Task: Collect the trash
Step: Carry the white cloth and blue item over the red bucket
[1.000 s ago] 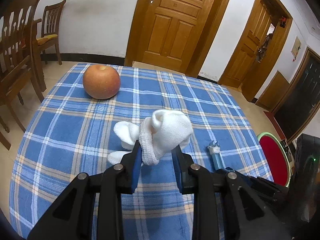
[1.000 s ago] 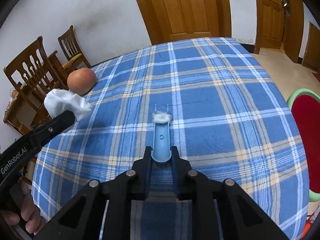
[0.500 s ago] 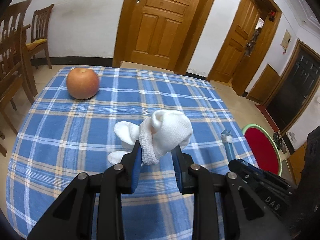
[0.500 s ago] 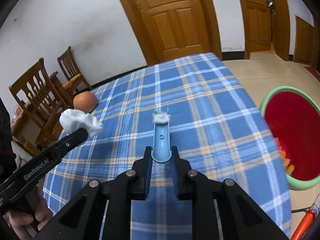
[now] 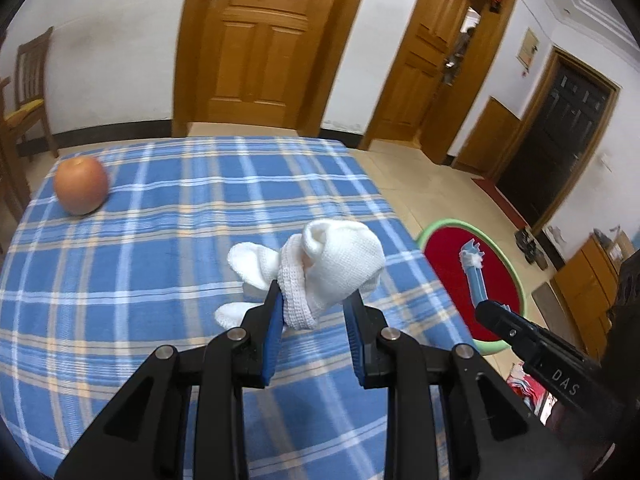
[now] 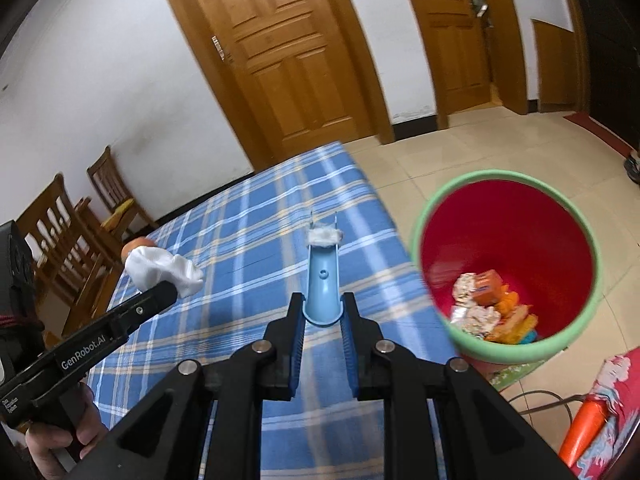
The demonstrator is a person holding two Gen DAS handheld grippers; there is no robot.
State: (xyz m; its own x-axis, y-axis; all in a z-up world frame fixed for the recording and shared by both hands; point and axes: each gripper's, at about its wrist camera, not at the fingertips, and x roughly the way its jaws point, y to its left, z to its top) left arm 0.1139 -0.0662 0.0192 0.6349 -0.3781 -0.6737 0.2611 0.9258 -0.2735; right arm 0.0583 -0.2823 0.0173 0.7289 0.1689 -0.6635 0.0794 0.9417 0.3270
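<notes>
Both grippers have swung off the middle of the surface toward the bin, each with its load clamped as before.

Largest first: the blue plaid surface carries only an apple at its far left corner. Just beside its right edge, on the floor, stands the red bin with a green rim, wrappers lying in its bottom. The left gripper has its jaws nearly closed, grasping a balled white sock above the surface's right edge. The right gripper has its jaws clenched on a blue toothbrush, whose white-tufted head points away, left of the bin's rim.
</notes>
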